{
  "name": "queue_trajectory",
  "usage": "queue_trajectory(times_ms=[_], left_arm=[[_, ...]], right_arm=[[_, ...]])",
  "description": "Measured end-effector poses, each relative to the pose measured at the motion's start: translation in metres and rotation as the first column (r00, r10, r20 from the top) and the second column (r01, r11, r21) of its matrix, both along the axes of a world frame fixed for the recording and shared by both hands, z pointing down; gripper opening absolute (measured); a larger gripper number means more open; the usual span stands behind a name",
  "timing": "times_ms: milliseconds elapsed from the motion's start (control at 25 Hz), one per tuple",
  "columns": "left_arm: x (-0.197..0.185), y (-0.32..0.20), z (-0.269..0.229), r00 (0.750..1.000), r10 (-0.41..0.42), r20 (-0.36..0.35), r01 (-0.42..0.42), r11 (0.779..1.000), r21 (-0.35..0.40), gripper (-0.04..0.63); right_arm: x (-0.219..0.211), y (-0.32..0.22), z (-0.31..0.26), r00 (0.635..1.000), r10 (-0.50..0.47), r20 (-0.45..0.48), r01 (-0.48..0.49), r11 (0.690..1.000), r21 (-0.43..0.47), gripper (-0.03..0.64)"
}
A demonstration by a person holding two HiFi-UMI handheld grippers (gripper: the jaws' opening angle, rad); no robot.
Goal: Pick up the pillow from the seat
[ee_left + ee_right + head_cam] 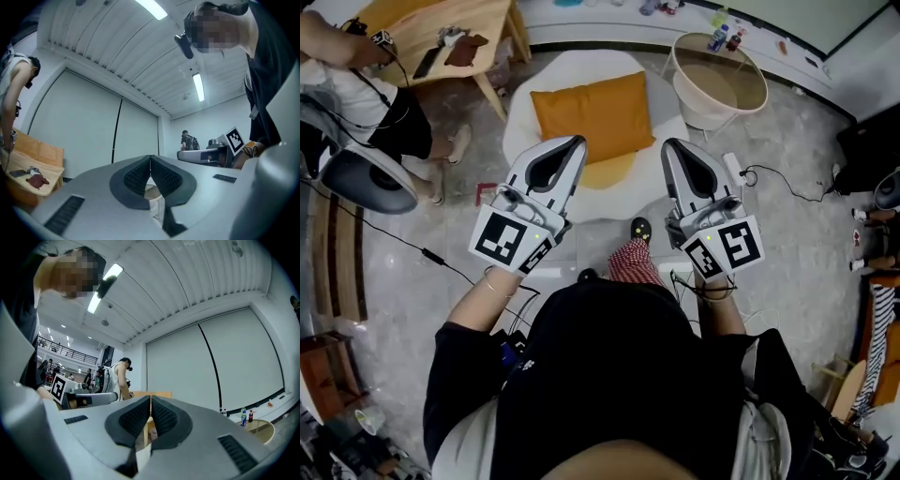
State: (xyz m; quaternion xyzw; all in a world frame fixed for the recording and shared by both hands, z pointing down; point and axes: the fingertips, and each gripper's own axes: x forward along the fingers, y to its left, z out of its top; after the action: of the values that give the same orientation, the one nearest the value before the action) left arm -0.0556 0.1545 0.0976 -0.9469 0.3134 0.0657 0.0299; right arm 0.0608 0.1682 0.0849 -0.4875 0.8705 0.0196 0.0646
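Nothing is done yet. The pillow (592,117) lies on the white seat (521,111) in the upper middle of the head view, and nothing touches it. The left gripper (576,142) and right gripper (671,144) hover by its lower corners. Both have their jaws pressed together with nothing between them (they must open first, I think). Reaching, grabbing and lifting are all left. No words can be read; the labels on the bottles (719,39) are too small.

Pillow (592,114) on seat (581,66), round table (705,114) to its right
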Motion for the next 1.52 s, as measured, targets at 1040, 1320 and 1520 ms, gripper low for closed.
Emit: queue_trajectory(times_ms=[1040, 1320, 1520], left_arm=[[0.058, -0.107, 0.013, 0.983, -0.176, 0.061, 0.178, 0.983, -0.037, 0.011], [0.083, -0.135, 0.011, 0.977, -0.202, 0.070, 0.205, 0.978, -0.036, 0.011], [0.098, -0.154, 0.011, 0.971, -0.226, 0.078, 0.230, 0.972, -0.041, 0.011]], right_arm=[[0.078, -0.130, 0.024, 0.988, -0.137, 0.065, 0.138, 0.990, -0.021, 0.021], [0.103, -0.163, 0.021, 0.983, -0.169, 0.070, 0.170, 0.985, -0.010, 0.021], [0.118, -0.188, 0.018, 0.978, -0.194, 0.077, 0.195, 0.981, -0.004, 0.021]])
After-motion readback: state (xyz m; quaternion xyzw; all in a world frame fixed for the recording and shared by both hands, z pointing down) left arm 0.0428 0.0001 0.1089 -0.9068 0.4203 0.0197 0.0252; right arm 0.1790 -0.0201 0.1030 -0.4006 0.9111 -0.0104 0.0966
